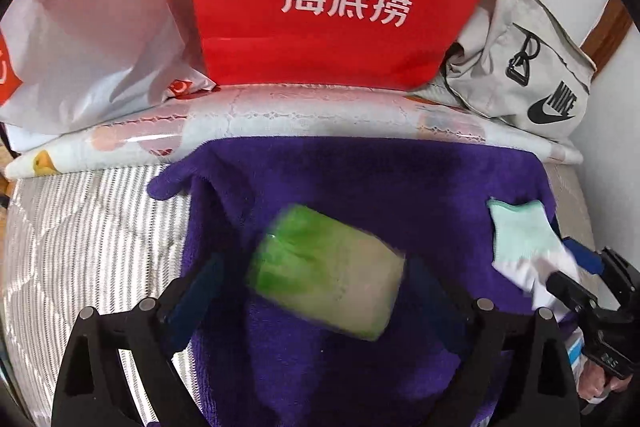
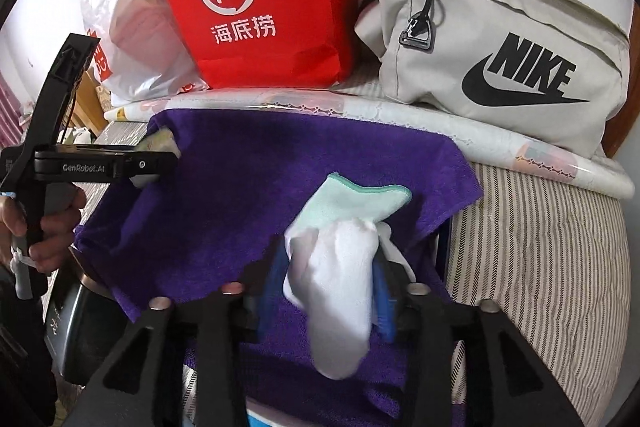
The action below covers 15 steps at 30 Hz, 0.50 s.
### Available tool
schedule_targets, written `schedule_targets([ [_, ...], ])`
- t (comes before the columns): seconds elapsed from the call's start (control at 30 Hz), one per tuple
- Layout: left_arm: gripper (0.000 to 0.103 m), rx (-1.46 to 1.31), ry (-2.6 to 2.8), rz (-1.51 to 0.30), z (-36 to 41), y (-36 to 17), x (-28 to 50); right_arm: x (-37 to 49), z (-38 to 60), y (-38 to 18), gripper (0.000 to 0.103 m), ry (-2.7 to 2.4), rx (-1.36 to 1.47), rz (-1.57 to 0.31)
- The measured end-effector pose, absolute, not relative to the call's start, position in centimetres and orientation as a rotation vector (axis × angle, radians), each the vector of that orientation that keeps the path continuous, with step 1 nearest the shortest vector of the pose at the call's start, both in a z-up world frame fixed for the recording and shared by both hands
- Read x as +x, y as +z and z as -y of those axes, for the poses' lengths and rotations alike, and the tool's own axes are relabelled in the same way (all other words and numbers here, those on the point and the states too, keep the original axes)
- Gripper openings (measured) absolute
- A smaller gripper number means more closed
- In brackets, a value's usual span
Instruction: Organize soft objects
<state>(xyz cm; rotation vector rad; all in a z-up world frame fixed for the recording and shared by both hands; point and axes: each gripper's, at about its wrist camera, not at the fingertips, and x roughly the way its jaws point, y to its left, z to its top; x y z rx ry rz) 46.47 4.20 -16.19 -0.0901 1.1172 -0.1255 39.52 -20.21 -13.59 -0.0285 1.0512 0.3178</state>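
A purple towel (image 1: 360, 179) (image 2: 260, 167) lies spread on the bed. Over it, my left gripper (image 1: 314, 267) stands wide open; a blurred green-and-white soft pack (image 1: 328, 271) sits between its fingers with a gap on each side. From the right wrist view the left gripper (image 2: 156, 163) is at the towel's far left corner. A white sock with a mint cuff (image 2: 340, 267) (image 1: 520, 239) rests on the towel between the blue pads (image 2: 272, 283) of my right gripper (image 2: 328, 263) (image 1: 568, 267), whose jaws stand apart and do not squeeze it.
A red paper bag (image 1: 340, 7) stands at the back, with a white plastic bag (image 1: 88, 47) to its left and a beige Nike bag (image 2: 500, 47) to its right. A patterned plastic-covered roll (image 1: 280, 115) lies before them. Striped mattress (image 1: 80, 227) flanks the towel.
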Motion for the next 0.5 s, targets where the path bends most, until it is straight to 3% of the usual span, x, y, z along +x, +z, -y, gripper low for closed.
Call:
schedule_targets([
  [0.07,0.095,-0.102,-0.124,-1.126,-4.3,-16.2,46.4,39.4,20.1,-13.4,0.064,0.313,-0.031,-1.039],
  [0.33,0.095,-0.133,-0.092,-1.115,-5.4,-14.8,44.6,37.7,20.3,-11.4,0.074,0.281,-0.035,-1.009],
  [0.5,0.094,-0.147,-0.118,-0.997,-6.0,-11.5,40.1,35.4,20.1,-9.4,0.082,0.227,-0.08,-0.987],
])
